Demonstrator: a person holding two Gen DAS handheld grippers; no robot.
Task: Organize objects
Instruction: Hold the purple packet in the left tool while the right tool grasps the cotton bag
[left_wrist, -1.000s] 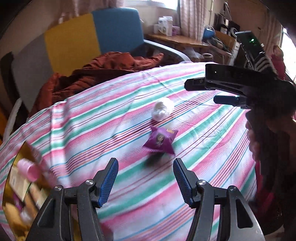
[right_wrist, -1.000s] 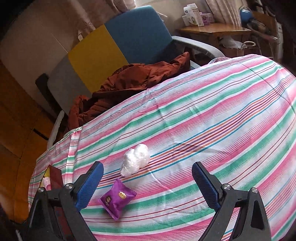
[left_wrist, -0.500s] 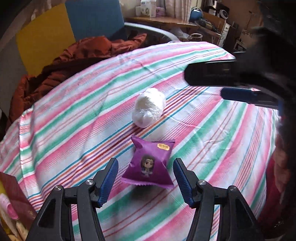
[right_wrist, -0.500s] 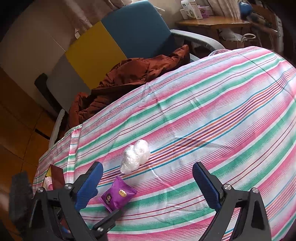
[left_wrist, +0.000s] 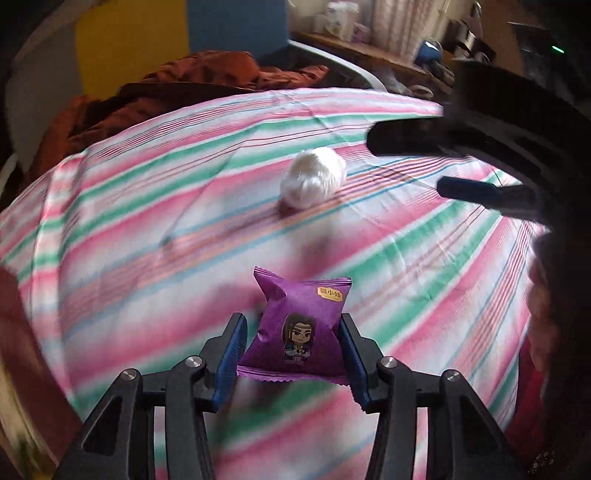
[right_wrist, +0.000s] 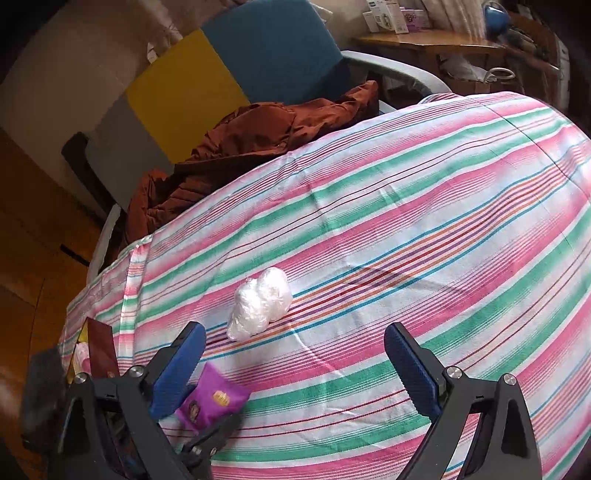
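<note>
Left gripper (left_wrist: 293, 345): jaws drawn in on the purple snack packet (left_wrist: 301, 332), blue pads flat against its two side edges, pinching it. Packet stands upright between the fingers, cartoon figure facing my camera, crimped bottom seam at 6 o'clock. Cannot tell whether it rests on the cloth or is lifted clear.

White crumpled plastic bundle (left_wrist: 314, 181) lies on the striped tablecloth (left_wrist: 147, 229) at 12 o'clock from the packet, apart from it.

Right gripper (right_wrist: 293, 363): jaws spread wide, nothing between them but cloth. From its camera the bundle (right_wrist: 260, 302) sits at 11 o'clock off the gap, near the left pad but not touching. The packet (right_wrist: 212, 400) shows at 8 o'clock, partly behind my right gripper's left finger, with my left gripper's dark fingers closed around it.

In the left view, the right gripper (left_wrist: 436, 162) hangs at 2 o'clock, above the cloth.

Rust-brown jacket (right_wrist: 258, 147) heaped on the blue and yellow chair (right_wrist: 236, 62) past the table's far edge, 11 o'clock.
</note>
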